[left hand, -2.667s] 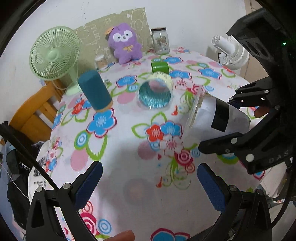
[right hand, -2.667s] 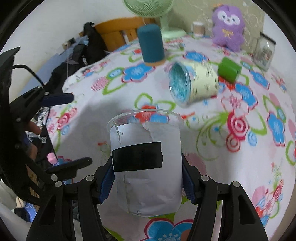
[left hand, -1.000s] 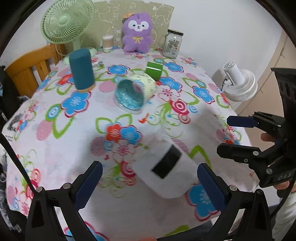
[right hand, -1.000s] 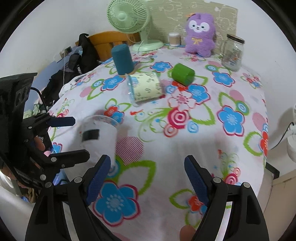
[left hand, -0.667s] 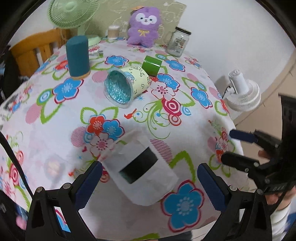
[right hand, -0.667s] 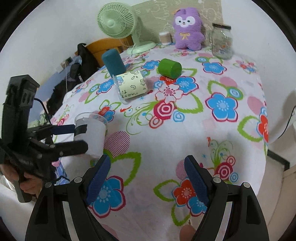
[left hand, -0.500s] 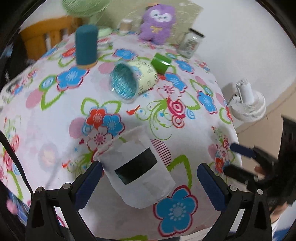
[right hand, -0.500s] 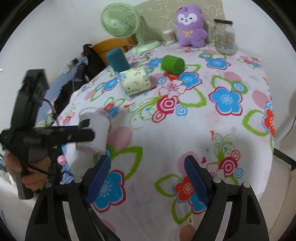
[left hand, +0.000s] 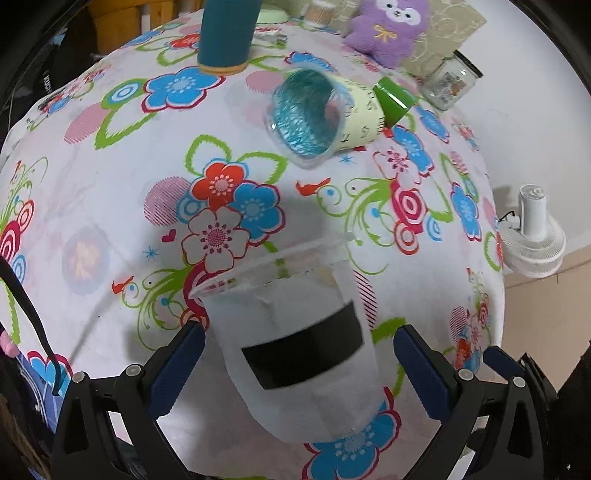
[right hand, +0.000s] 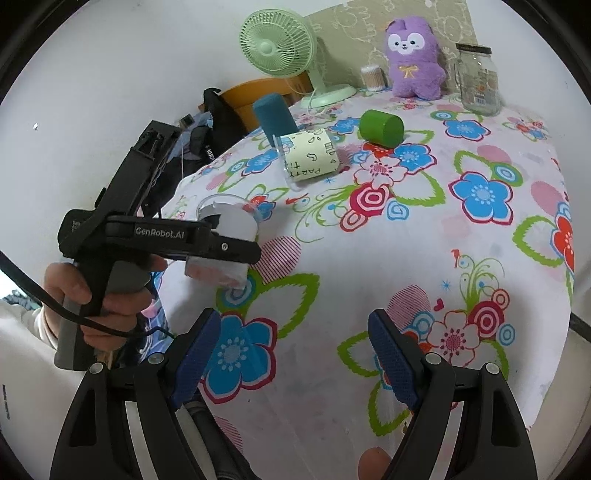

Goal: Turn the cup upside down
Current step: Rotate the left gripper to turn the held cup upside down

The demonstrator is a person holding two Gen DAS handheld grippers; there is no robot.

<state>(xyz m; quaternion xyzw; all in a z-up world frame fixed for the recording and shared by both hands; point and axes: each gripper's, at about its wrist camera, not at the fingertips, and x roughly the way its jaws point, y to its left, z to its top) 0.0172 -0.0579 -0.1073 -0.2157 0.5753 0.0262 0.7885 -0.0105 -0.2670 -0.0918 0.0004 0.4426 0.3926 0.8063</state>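
A clear plastic cup wrapped in white paper with a black tape band stands mouth up near the table's front edge. My left gripper is open around it, one blue pad on each side, the left pad near its wall. In the right wrist view the left gripper straddles the cup at the table's left edge. My right gripper is open and empty over the flowered cloth, well to the cup's right.
A cup with yellow paper and blue foil inside lies on its side. A green cup lies beside it. A teal cylinder, a glass jar, a purple plush and a green fan stand farther back.
My right gripper let go of the cup, which now stands on the table, and drew back to the right. My left gripper came in low, its open jaws now on either side of the cup.
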